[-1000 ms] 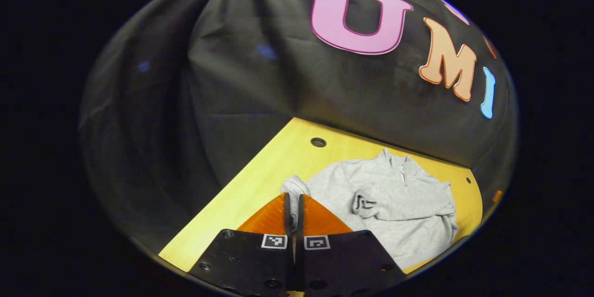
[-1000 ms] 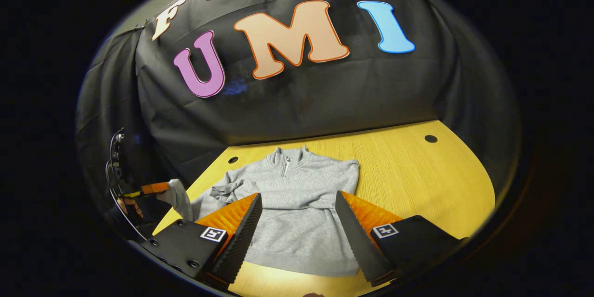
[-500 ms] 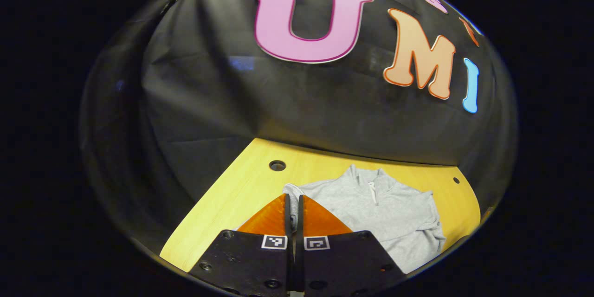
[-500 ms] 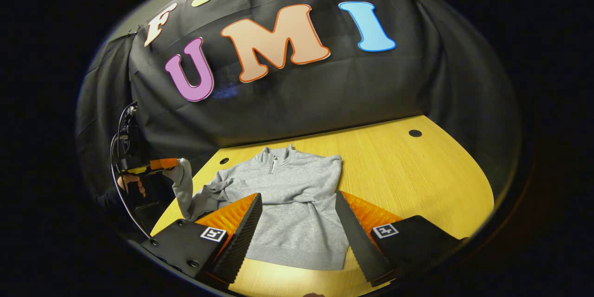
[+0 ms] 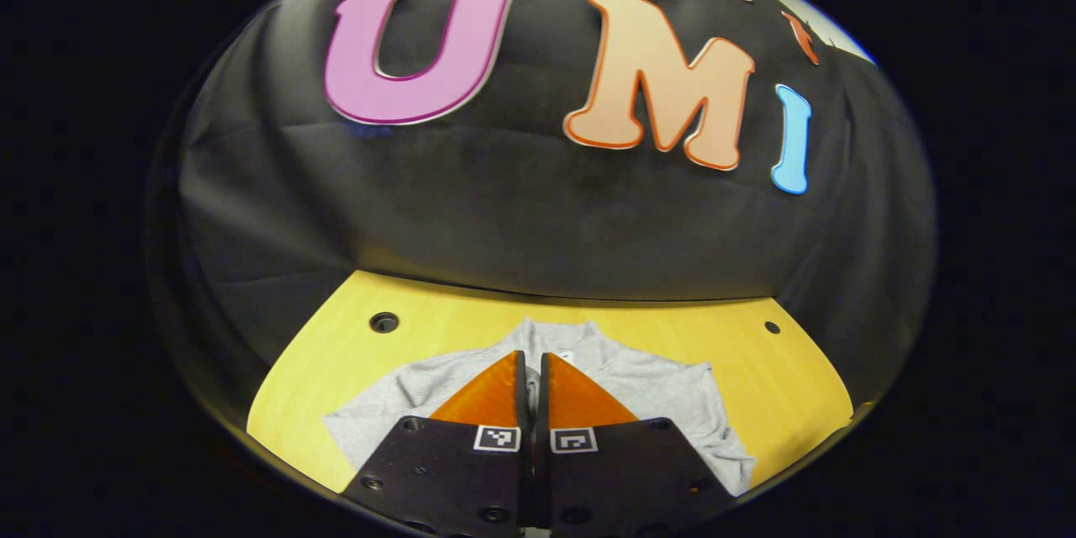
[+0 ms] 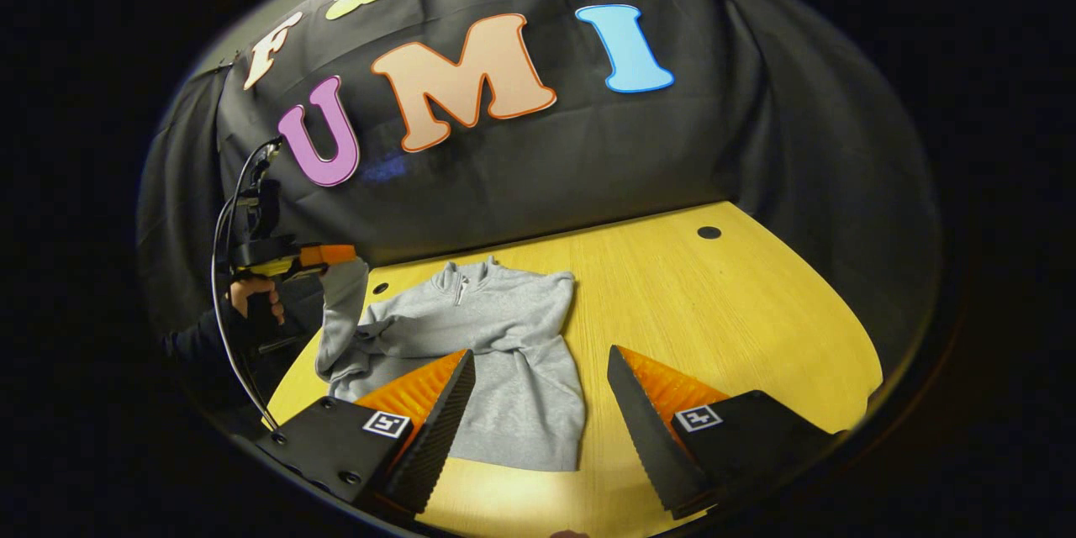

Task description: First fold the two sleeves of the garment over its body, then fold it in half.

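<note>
garment [image 6: 504, 345] sleeve [image 6: 340, 303] lifted, pinched in left gripper [image 6: 336, 255]; right gripper [image 6: 538, 403] wide open, empty.

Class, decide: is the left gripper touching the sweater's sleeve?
Touching. The right gripper view shows the left gripper pinching the sleeve cuff, lifted off the table.

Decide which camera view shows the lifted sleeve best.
The right gripper view: the sleeve hangs from the left claw above the table, joined to the sweater. The left gripper view shows just a sliver of it pinched between that claw's fingers.
</note>
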`<move>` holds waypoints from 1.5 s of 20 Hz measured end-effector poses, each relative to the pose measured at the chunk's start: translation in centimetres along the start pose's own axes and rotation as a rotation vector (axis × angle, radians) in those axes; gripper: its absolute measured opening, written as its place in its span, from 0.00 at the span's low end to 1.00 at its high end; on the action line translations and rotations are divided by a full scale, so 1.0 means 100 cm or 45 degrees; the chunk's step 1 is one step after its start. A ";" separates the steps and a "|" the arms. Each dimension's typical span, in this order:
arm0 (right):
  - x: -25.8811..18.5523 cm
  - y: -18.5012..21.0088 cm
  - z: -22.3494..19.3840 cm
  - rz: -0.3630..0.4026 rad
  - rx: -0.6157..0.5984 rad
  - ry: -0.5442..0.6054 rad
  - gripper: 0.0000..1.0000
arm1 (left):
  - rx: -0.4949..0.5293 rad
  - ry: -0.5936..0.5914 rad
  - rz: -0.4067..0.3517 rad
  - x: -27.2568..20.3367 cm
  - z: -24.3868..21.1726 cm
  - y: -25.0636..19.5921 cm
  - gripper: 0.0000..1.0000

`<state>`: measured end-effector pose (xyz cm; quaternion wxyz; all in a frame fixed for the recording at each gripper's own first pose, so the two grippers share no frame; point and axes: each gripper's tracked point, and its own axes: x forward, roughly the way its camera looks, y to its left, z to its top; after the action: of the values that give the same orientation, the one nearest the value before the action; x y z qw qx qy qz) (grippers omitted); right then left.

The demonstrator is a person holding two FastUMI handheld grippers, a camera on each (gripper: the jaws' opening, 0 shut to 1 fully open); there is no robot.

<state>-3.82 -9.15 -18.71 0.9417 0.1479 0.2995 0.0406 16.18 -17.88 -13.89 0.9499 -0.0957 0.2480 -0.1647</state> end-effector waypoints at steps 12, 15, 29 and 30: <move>-0.028 -0.065 -0.016 -0.096 0.031 0.017 0.98 | 0.146 0.100 -0.202 0.052 -0.033 -0.159 0.00; -0.029 -0.077 -0.019 -0.116 0.050 0.024 0.98 | 0.194 0.150 -0.174 0.065 -0.054 -0.173 0.00; -0.013 -0.063 -0.018 -0.082 0.046 0.024 0.98 | 0.186 0.062 -0.110 0.046 -0.054 -0.151 0.93; -0.007 -0.057 -0.017 -0.073 0.031 0.024 0.98 | 0.182 0.045 -0.086 0.037 -0.052 -0.139 0.93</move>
<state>-5.39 -14.22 -21.38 0.9377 0.1503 0.3130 0.0113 12.94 -32.58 -16.30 0.9437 -0.0331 0.2490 -0.2153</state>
